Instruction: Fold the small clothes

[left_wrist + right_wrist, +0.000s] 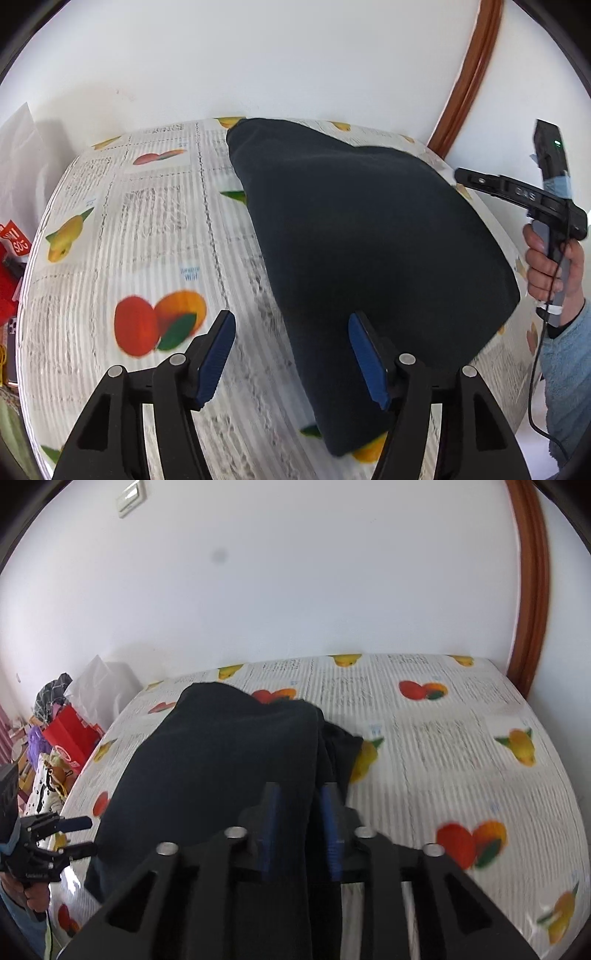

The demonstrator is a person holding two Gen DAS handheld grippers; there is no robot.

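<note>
A dark navy garment [369, 240] lies on the table with the fruit-print cloth [140, 236]. My left gripper [291, 354] is open and empty, its blue pads apart beside the garment's near left edge. In the right wrist view the same garment [221, 760] lies folded over. My right gripper [301, 823] is shut on the garment's near edge, with dark cloth bunched between the blue pads. The right gripper also shows in the left wrist view [480, 181] at the table's right edge. The left gripper shows in the right wrist view [77, 834], open.
A white wall runs behind the table. A brown wooden frame [532, 590] stands at the right. Red bags and other clutter [70, 734] sit off the table's left side. The fruit-print cloth [461, 738] stretches right of the garment.
</note>
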